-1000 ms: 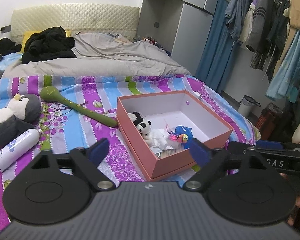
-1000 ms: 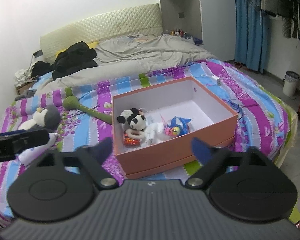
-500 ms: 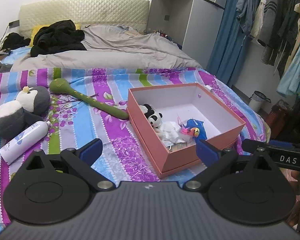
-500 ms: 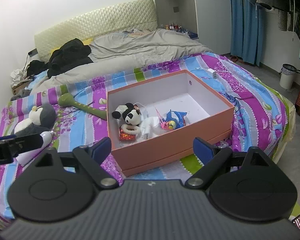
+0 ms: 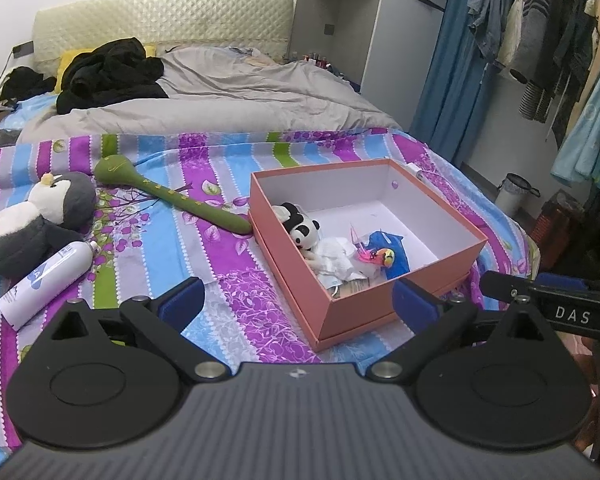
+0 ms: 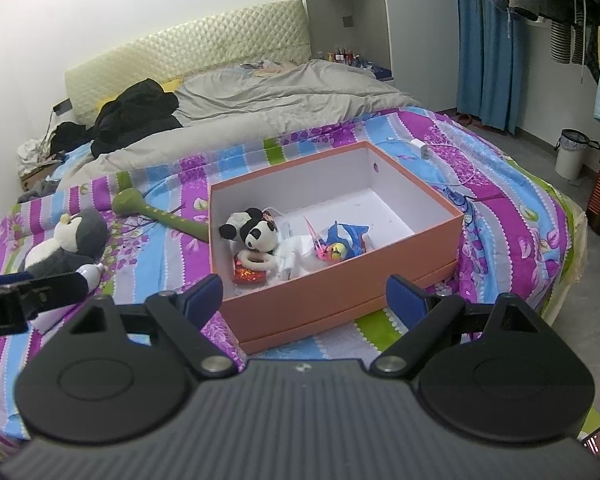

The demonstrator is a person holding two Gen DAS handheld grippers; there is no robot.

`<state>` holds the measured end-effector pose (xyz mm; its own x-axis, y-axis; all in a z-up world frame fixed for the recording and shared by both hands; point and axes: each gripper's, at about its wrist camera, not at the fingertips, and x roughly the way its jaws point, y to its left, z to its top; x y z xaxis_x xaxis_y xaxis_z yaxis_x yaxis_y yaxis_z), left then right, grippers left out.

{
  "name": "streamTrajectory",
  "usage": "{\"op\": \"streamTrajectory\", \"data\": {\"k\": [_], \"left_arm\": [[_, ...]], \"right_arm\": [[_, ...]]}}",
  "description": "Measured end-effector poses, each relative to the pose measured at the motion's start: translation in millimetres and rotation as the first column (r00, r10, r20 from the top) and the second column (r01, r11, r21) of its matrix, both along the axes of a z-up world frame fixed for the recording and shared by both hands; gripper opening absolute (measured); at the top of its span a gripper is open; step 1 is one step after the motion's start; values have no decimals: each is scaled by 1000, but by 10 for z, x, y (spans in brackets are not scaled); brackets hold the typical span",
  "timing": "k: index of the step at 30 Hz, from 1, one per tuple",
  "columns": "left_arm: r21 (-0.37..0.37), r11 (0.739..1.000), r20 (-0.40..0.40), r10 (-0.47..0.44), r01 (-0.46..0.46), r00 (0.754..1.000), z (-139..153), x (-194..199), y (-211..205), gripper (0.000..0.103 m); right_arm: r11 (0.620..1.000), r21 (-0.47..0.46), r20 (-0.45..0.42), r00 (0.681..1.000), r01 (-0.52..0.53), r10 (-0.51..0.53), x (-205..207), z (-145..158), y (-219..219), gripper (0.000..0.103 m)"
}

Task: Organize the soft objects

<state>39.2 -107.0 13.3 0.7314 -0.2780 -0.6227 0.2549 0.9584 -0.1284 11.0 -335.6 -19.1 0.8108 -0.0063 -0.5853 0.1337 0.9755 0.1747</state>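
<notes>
**Both tools wide apart above the bed, box and toys ahead**

The left tool (image 5: pixel 296 298) hovers over the bed with the striped purple, blue and green sheet (image 5: pixel 188 248). Its jaws have just been opening and now stand spread wide, with nothing between them. The right tool (image 6: pixel 304 300) is also spread wide and holds nothing.

The open salmon-pink cardboard box (image 5: pixel 360 312) lies on the sheet directly in front of both tools, its near corner just beyond the blue fingertips (image 5: pixel 182 300) of the left tool. Inside the box, near its left wall, sits a small black and white plush panda (image 6: pixel 256 232); beside it are a white crumpled soft item (image 6: pixel 296 252) and a blue soft toy with a colourful small piece (image 6: pixel 346 240).

Outside the box, to its left, lies a long green plush stick with a round head (image 5: pixel 172 196), one end touching the box wall. Further left rests a grey and white plush penguin (image 5: pixel 36 224), and just beside it a white spray bottle (image 5: pixel 44 276) lies on its side. Both are well apart from the tools.
</notes>
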Motion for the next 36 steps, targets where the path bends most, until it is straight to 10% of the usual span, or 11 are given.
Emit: {"op": "streamTrajectory", "data": {"k": [36], "left_arm": [[-14, 1000, 14, -13, 13, 1000, 54, -2, -22, 102]], "right_arm": [[1000, -4, 4, 1000, -13, 13, -4, 7, 2, 90]]}}
